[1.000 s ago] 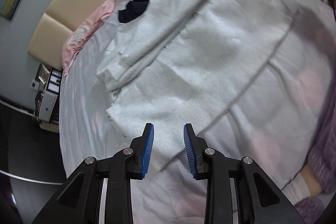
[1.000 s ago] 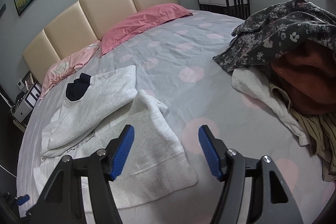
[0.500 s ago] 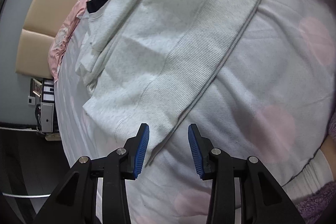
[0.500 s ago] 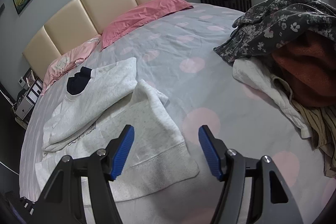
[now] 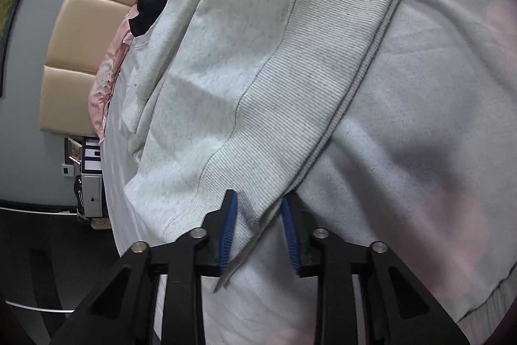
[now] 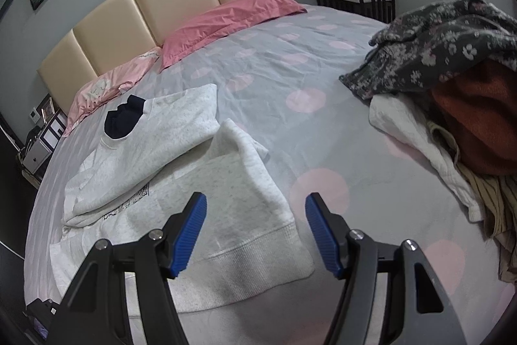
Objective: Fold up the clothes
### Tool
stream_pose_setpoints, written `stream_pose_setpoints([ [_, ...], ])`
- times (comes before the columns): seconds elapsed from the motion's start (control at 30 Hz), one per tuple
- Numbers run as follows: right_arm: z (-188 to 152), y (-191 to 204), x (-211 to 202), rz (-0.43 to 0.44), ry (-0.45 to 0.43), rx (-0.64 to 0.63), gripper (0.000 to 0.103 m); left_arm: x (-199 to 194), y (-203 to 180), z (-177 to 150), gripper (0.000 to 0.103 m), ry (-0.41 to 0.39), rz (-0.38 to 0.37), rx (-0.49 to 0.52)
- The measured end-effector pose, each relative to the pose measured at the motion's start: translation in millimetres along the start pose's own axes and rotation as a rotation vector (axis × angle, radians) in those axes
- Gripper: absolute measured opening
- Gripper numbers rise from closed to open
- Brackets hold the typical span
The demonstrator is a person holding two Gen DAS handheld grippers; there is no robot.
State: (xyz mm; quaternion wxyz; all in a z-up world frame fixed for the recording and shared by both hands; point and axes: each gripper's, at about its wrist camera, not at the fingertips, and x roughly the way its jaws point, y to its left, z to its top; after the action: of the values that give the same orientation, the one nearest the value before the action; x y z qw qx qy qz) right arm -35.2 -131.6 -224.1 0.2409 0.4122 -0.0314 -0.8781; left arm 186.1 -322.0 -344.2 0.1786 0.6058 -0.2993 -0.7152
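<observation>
Grey bedspread (image 6: pixel 265 76) with pale pink dots fills both views, running up to a padded cream headboard (image 6: pixel 174 2) at twelve o'clock and a pink pillow (image 6: pixel 226 21) just below it. And there's the sweatshirt (image 6: pixel 194 209), light grey, half folded, spread flat across the bed at nine o'clock in the right wrist view, a dark navy collar patch (image 6: pixel 124 120) showing near its neck. Over at three o'clock sits a heap of unfolded clothes (image 6: pixel 452 92), floral grey on top, rust brown beneath. Left gripper (image 5: pixel 258 231) is right down on the fabric now, its jaws have just been closing, and the ribbed hem (image 5: pixel 290 105) corner of the sweatshirt sits between the blue pads (image 5: pixel 227 228); the cloth bunches there and the pads look pressed against it. Right gripper (image 6: pixel 255 235) hangs above the near hem at six o'clock, jaws spread wide, nothing between them, clear of the cloth.
</observation>
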Motion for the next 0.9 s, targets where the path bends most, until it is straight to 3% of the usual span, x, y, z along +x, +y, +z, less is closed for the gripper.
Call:
stream_pose_setpoints([
  [0.13, 4.4, 19.8, -12.0, -0.014, -0.075, -0.104, 0.063, -0.4, -5.5, 0.8, 0.015, -0.010, 0.021, 0.020],
  [0.23, 10.5, 44.5, -15.7, -0.023, -0.109, -0.257, 0.063, 0.5, -5.0, -0.4, 0.014, -0.014, 0.007, 0.010],
  [0.33, 17.3, 66.5, -17.0, 0.024, -0.102, -0.419, 0.062, 2.3, 0.3, -2.0, 0.014, -0.020, -0.016, -0.012],
  [0.57, 16.2, 108.2, -13.1, 0.152, 0.086, -0.847, 0.062, 5.3, 7.3, -1.9, 0.014, -0.024, -0.054, -0.044],
  [0.8, -32.4, 112.7, 6.8, 0.102, 0.324, -1.314, 0.062, 4.6, 20.8, -5.2, 0.014, -0.043, -0.116, -0.107],
  [0.9, -59.6, 100.8, 21.7, 0.065, 0.447, -1.446, 0.062, 2.0, 29.9, -6.1, 0.013, -0.061, -0.152, -0.146],
])
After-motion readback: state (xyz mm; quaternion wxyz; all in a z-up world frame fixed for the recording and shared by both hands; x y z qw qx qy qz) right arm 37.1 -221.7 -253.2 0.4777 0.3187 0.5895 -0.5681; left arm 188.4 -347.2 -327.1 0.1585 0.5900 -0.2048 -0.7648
